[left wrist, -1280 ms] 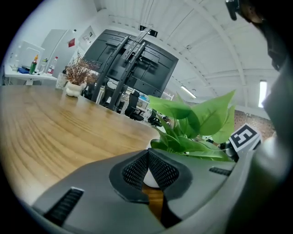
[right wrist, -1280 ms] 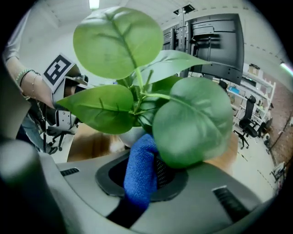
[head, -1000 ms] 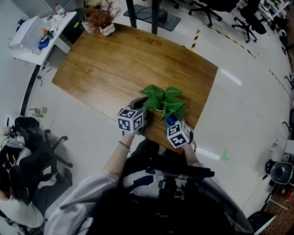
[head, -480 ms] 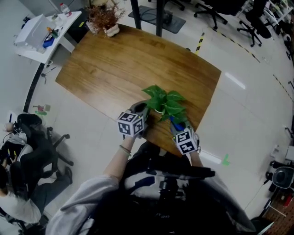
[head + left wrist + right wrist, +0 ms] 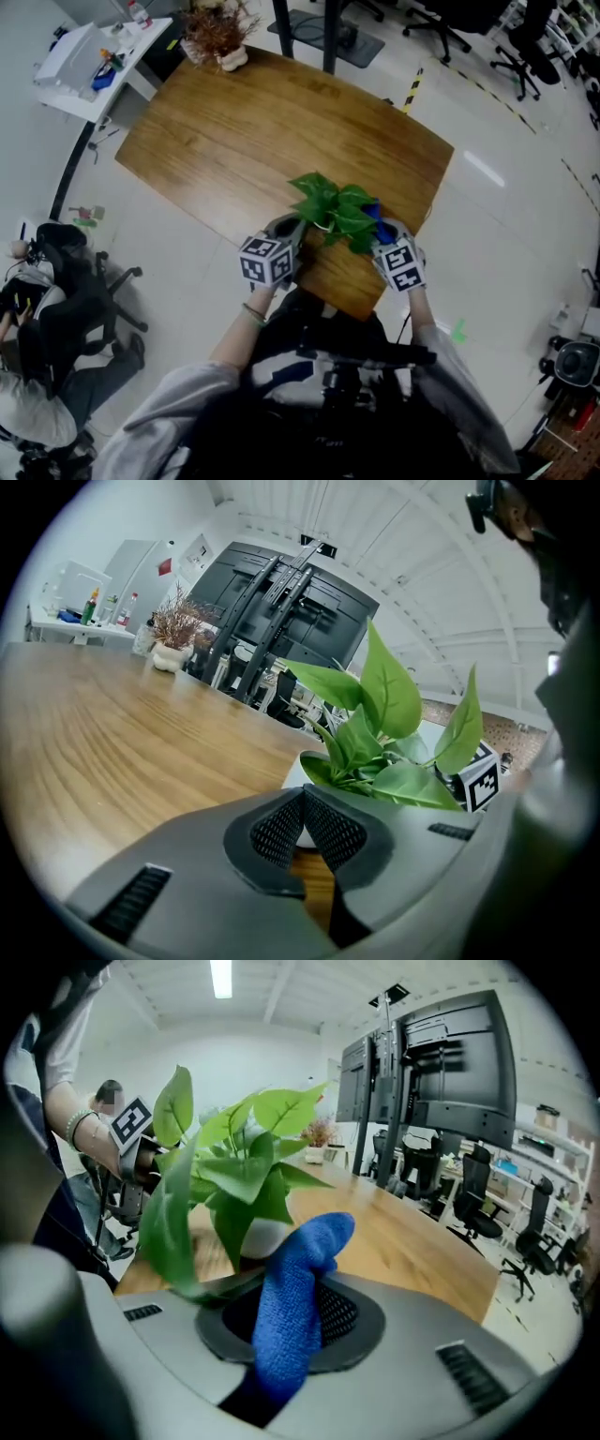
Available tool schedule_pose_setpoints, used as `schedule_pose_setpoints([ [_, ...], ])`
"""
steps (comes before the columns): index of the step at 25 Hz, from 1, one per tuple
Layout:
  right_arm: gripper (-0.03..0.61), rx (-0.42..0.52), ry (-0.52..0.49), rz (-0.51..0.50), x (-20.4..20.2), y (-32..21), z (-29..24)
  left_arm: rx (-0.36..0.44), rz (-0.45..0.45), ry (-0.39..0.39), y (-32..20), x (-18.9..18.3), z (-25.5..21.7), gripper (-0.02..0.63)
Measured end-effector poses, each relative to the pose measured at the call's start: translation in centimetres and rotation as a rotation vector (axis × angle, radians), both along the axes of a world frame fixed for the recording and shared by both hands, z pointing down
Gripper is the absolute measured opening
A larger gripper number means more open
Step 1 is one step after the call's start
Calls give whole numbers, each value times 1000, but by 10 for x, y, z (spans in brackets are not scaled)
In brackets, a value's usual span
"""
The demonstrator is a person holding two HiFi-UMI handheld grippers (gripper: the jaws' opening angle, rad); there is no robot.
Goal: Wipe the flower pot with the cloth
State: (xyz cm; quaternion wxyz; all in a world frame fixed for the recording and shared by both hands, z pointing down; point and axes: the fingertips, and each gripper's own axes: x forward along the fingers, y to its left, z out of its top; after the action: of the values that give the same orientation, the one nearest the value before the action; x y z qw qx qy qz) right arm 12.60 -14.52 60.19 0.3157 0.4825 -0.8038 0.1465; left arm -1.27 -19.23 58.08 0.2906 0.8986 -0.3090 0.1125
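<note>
Over the last second I had swung the right gripper (image 5: 384, 232) from the near edge of the brown wooden table (image 5: 262, 122) round to the right side of the leafy green plant (image 5: 337, 208), its jaws clenched on the blue microfibre cloth (image 5: 295, 1302). That took the wipe from the near face of the small white flower pot (image 5: 262, 1238) to its right flank, so I judged the pot only partly cleaned. The left gripper (image 5: 302, 803) had stayed at the plant's near-left, jaws pressed together with nothing between them. The pot stood near the table's near-right edge. From the head view the leaves hid the pot wholly, and in the right gripper view a blurred leaf crossed the left jaw, so I could not tell whether cloth met pot
</note>
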Motion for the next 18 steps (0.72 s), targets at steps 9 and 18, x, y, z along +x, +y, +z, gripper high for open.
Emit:
schedule_pose_setpoints([
  [9,80,-3,-11,-120,-45,-9,-3,22,8,-14,-23,0,3,3],
  [18,80,-78,-12,-83,-62,5,20,45,33,-33,-42,5,6,3],
])
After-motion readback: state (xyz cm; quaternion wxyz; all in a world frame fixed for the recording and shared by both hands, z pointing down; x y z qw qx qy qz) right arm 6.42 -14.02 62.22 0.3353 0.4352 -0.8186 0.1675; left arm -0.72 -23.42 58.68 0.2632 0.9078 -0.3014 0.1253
